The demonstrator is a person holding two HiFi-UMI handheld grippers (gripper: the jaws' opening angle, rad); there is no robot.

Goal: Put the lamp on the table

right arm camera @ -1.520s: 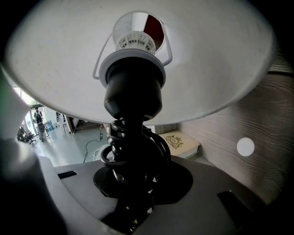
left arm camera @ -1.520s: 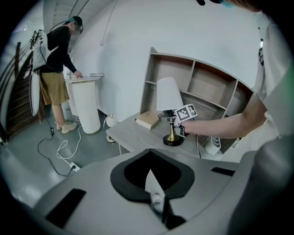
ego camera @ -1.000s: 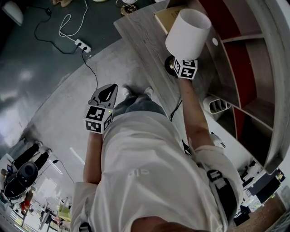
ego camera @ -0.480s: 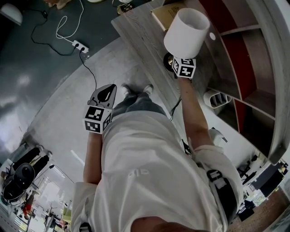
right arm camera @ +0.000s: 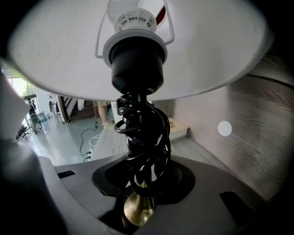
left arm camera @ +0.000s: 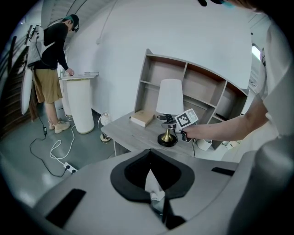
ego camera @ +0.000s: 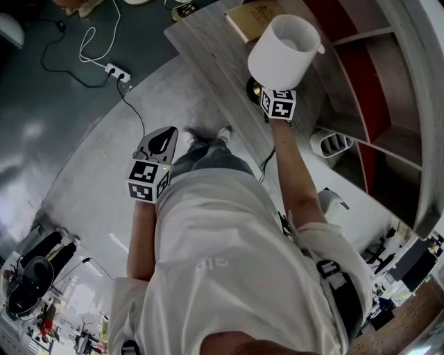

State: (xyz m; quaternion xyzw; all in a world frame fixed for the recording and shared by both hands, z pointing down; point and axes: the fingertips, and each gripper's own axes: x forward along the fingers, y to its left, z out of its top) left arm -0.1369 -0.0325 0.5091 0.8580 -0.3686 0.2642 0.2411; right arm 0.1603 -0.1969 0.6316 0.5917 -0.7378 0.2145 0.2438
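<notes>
The lamp, with its white shade (ego camera: 284, 52) and a black cord wound round a brass stem (right arm camera: 140, 137), stands upright on the grey wood table (ego camera: 208, 48). Its dark round base (left arm camera: 167, 139) rests on the tabletop. My right gripper (ego camera: 262, 96) reaches in under the shade, and the stem sits between its jaws (right arm camera: 138, 195). The jaws are wide and closing slightly, and the pads do not visibly press on the stem. My left gripper (ego camera: 161, 141) hangs over the floor at my left side, away from the table, shut with nothing in it (left arm camera: 154, 195).
A tan book (ego camera: 253, 17) lies on the table beyond the lamp. A shelf unit (ego camera: 374, 83) rises behind the table. A power strip and white cable (ego camera: 114, 69) lie on the floor. A person (left arm camera: 53, 50) stands at a white pedestal (left arm camera: 82, 103) far left.
The lamp and my right gripper stay at the same spot on the table, and the view has shifted slightly. My left gripper has not moved.
</notes>
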